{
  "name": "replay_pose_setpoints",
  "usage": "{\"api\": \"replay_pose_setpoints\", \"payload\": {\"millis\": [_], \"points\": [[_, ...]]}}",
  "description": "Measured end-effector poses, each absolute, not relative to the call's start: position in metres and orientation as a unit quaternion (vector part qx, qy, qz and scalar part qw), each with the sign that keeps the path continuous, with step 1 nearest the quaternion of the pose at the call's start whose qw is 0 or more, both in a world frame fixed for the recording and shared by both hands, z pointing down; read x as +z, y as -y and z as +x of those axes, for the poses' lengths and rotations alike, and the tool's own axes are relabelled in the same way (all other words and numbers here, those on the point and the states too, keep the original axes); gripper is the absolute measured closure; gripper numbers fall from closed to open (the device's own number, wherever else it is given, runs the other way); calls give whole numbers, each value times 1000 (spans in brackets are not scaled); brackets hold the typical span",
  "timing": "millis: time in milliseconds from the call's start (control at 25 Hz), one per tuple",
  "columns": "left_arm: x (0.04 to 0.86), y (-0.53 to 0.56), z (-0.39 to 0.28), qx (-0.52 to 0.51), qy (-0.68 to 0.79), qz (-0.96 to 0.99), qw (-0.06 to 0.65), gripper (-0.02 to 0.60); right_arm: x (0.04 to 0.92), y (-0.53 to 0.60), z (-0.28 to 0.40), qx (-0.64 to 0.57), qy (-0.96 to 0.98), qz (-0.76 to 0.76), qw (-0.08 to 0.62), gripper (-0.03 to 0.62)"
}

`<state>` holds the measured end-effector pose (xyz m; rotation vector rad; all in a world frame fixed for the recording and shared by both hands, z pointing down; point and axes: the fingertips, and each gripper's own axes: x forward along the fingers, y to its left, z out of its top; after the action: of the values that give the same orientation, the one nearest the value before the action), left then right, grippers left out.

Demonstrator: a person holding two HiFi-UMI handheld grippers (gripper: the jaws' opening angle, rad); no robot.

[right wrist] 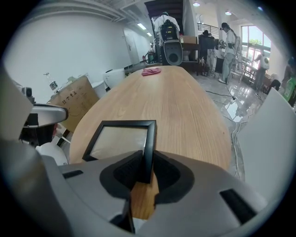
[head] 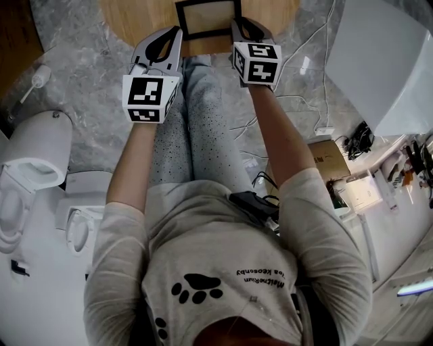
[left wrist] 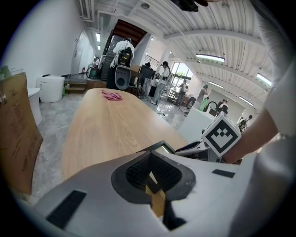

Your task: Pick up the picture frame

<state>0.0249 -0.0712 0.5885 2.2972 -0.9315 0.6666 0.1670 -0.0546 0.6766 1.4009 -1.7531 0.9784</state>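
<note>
- The picture frame [head: 208, 15] lies flat, glass up, at the near edge of the wooden table [head: 128, 20], at our 12 o'clock; it is not yet lifted
- Its side rails run 6-to-12 away from us and its near rail runs 9-to-3 along the table edge; the head view cuts off its far part, so we cannot tell which axis is the long one
- The right gripper [head: 238, 28] sits on the frame's 3 o'clock rail; in its own view [right wrist: 146, 167] the black rail stands between the pads [right wrist: 128, 170], which look to bear on both its faces, so we read a narrow grip on the rail
- Why there, in our judgement: on a flat frame the raised rail is the one part the jaws can straddle, one pad inside over the glass and one outside
- The left gripper [head: 177, 37] waits at the frame's 9 o'clock, just beside the left rail, its jaws [left wrist: 151, 175] fully together on nothing; we judge it a stop against sliding, and cannot tell whether it touches
</note>
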Motion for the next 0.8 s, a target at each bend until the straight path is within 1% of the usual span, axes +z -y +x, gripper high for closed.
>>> {"api": "replay_pose_setpoints", "payload": {"millis": [200, 800], "points": [[592, 68, 21, 254, 352, 854, 286, 574, 674, 53, 163, 376, 676, 538, 334, 523], [613, 43, -22, 273, 373, 833, 303, 574, 675, 44, 116, 369, 691, 518, 344, 523]]}}
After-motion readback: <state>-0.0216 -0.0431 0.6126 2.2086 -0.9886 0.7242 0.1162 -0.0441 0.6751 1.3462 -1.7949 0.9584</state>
